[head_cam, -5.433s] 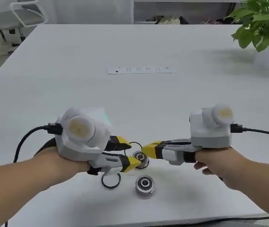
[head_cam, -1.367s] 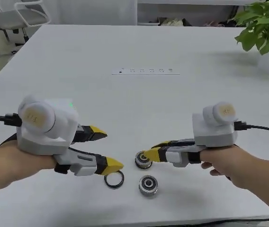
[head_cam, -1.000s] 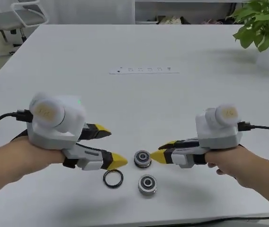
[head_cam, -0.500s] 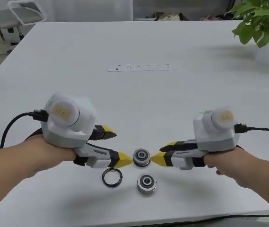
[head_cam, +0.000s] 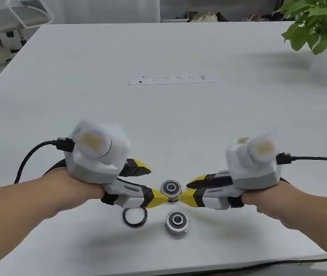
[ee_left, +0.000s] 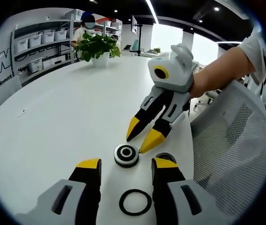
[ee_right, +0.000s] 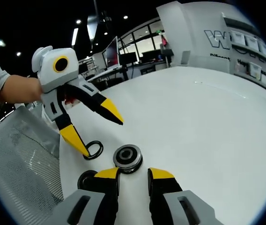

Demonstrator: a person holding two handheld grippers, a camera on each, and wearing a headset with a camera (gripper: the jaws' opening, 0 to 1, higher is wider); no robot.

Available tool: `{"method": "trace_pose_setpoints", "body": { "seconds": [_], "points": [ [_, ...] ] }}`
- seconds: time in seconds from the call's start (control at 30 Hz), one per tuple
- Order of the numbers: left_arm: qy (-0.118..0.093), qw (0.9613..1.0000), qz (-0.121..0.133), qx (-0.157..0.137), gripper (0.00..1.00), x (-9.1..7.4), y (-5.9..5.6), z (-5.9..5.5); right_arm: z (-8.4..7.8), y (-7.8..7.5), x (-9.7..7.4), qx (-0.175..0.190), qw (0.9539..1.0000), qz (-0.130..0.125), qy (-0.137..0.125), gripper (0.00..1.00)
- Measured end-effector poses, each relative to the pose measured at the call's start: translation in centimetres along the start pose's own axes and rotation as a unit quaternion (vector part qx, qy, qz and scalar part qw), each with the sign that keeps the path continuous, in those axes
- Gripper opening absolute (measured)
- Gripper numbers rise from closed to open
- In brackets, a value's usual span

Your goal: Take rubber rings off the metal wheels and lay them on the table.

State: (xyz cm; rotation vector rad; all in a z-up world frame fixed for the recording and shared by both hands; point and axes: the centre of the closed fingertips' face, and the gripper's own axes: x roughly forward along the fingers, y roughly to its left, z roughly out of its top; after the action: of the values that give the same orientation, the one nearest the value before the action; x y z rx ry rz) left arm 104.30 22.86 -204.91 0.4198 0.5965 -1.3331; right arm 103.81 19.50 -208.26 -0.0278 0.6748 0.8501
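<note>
Left gripper (head_cam: 150,184) gapes wide, right gripper (head_cam: 187,191) barely parted, tips flanking one wheel (head_cam: 170,188) — a ring (head_cam: 134,217) lies nearby.

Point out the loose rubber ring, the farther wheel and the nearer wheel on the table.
loose rubber ring (ee_left: 121,203): left gripper view, on the left side of its band.
farther wheel (head_cam: 171,188): head view, on its hub.
nearer wheel (head_cam: 177,221): head view, on its hub.
</note>
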Motion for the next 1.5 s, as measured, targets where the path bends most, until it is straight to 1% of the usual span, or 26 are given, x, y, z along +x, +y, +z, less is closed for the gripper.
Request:
{"method": "trace_pose_setpoints", "body": {
  "seconds": [0.33,0.43,0.57,0.7,0.83,1.0,1.07,1.27,1.33,1.37,1.43,1.5],
  "points": [
    [0.009,0.9999,-0.01,0.003,0.37,1.2,-0.6,-0.3,-0.2,0.4,0.4,-0.03,0.9995,0.006,0.005,0.18],
    [0.01,0.9998,-0.012,0.009,0.34,1.5,-0.8,-0.1,-0.2,0.5,0.5,-0.046,0.9989,0.004,0.008,0.16],
    [0.01,0.9998,-0.015,0.01,0.32,1.9,-0.9,0.1,-0.2,0.4,0.6,-0.057,0.9983,0.003,0.01,0.14],
    [0.01,0.9998,-0.017,0.01,0.28,2.4,-0.9,0.3,-0.2,0.3,0.6,-0.061,0.9981,0.003,0.009,0.14],
    [0.016,0.9995,-0.02,0.016,0.26,2.7,-1.1,0.1,-0.2,0.3,0.6,-0.061,0.9981,0.002,0.007,0.14],
    [0.021,0.9995,-0.019,0.013,0.24,3.0,-1.1,-0.1,-0.1,0.2,0.6,-0.06,0.9982,0.002,0.005,0.14],
    [0.019,0.9996,-0.017,0.013,0.23,3.1,-1.0,0.0,-0.1,0.2,0.7,-0.06,0.9982,0.002,0.004,0.14],
    [0.016,0.9997,-0.019,0.003,0.23,3.1,-0.9,0.1,-0.2,0.3,0.6,-0.058,0.9983,0.002,0.002,0.14],
    [0.012,0.9996,-0.023,-0.008,0.23,3.0,-0.8,0.1,-0.2,0.3,0.6,-0.058,0.9983,0.002,0.001,0.14],
    [0.007,0.9994,-0.027,-0.022,0.23,3.0,-0.8,0.1,-0.2,0.3,0.6,-0.059,0.9983,0.002,0.0,0.14],
    [-0.003,0.9974,-0.034,-0.064,0.22,3.0,-0.7,0.3,-0.2,0.3,0.6,-0.06,0.9982,0.002,0.0,0.14],
    [-0.003,0.9976,-0.031,-0.061,0.2,3.0,-0.2,0.3,-0.2,0.3,0.6,-0.06,0.9982,0.002,-0.001,0.14]
  ]
}}
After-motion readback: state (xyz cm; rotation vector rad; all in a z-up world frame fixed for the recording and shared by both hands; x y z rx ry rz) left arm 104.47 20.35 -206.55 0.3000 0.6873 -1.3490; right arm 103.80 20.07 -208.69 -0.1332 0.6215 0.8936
